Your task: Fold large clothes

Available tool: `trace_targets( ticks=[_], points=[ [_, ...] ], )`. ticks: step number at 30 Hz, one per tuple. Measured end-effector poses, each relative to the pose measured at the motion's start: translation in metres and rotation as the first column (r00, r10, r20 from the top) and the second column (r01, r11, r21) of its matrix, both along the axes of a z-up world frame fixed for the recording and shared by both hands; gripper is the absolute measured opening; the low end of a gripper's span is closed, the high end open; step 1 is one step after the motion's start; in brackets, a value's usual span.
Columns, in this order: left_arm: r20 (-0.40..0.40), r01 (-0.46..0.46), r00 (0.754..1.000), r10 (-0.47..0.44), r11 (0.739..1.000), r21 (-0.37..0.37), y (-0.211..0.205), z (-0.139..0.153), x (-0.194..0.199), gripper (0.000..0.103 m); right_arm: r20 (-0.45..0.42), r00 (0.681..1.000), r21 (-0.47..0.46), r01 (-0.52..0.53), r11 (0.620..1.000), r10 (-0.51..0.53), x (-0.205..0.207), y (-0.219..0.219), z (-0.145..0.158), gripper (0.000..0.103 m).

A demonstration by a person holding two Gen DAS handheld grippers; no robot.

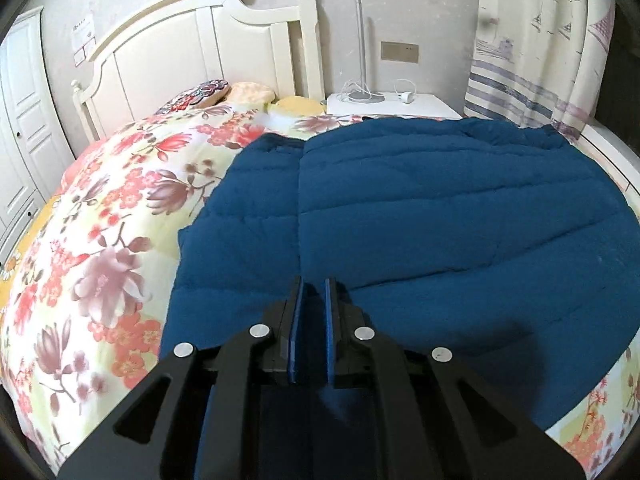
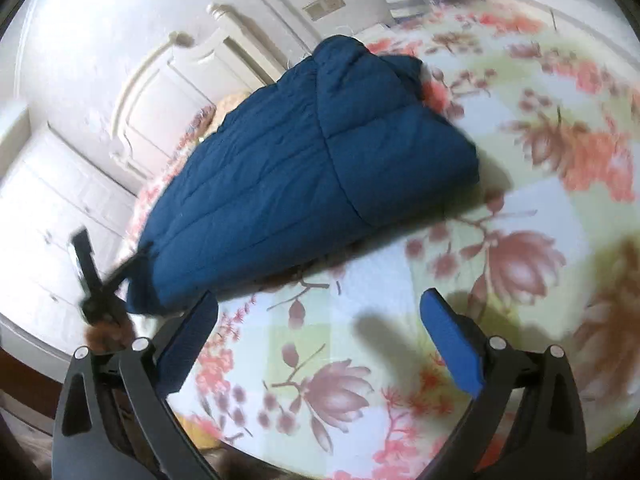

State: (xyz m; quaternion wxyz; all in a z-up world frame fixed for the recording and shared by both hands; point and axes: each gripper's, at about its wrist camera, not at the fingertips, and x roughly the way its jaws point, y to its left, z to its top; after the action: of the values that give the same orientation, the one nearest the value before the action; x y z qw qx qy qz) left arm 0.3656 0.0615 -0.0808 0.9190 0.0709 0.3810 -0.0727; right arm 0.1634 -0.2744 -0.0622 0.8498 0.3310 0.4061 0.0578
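Floral bedspread [image 1: 100, 240] under blue quilted coat [image 1: 440, 220]; no legible writing.

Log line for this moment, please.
left gripper: shut on blue jacket edge | right gripper: open, empty, over floral quilt | fold: partly done
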Motion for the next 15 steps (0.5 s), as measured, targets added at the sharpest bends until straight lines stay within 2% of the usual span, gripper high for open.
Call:
trace_targets(
  ticks=[3,6,8,10,11,12,13,15],
  points=[
    [0.000,0.001,1.000,-0.001,1.000,0.017,-0.003,-0.003,0.003,0.002,0.012,1.000,0.041,0.013,0.999,-0.013,0.021,-0.001,-0.007,0.099],
    [-0.023,0.012,1.000,-0.013,0.999,-0.030,0.004,-0.003,0.005,0.002,0.041,0.998,0.062,0.049,0.997,-0.052,0.060,-0.002,-0.012,0.100],
    [-0.031,0.025,0.999,-0.027,0.999,-0.042,0.006,-0.005,0.004,0.002,0.061,0.987,0.112,0.140,0.984,-0.147,0.086,-0.008,-0.014,0.101],
    [-0.027,0.038,0.999,-0.039,0.999,-0.018,0.003,-0.007,0.005,0.002,0.069,0.969,0.134,0.227,0.965,-0.237,0.107,-0.012,-0.014,0.101],
    [-0.020,0.039,0.999,-0.039,0.999,0.004,0.001,-0.008,0.005,0.002,0.104,0.958,0.148,0.250,0.957,-0.267,0.117,-0.011,-0.014,0.095],
    [-0.014,0.036,0.999,-0.036,0.999,0.020,-0.001,-0.008,0.005,0.002,0.138,0.946,0.186,0.265,0.946,-0.293,0.121,-0.012,-0.017,0.058],
    [-0.007,0.031,0.999,-0.031,0.999,0.036,-0.003,-0.009,0.006,0.002,0.127,0.941,0.240,0.279,0.930,-0.315,0.123,-0.016,-0.025,0.043],
    [0.006,0.023,1.000,-0.024,0.997,0.070,-0.009,-0.009,0.007,0.002,0.170,0.932,0.360,0.244,0.901,-0.320,0.115,-0.027,-0.035,0.030]
  ],
)
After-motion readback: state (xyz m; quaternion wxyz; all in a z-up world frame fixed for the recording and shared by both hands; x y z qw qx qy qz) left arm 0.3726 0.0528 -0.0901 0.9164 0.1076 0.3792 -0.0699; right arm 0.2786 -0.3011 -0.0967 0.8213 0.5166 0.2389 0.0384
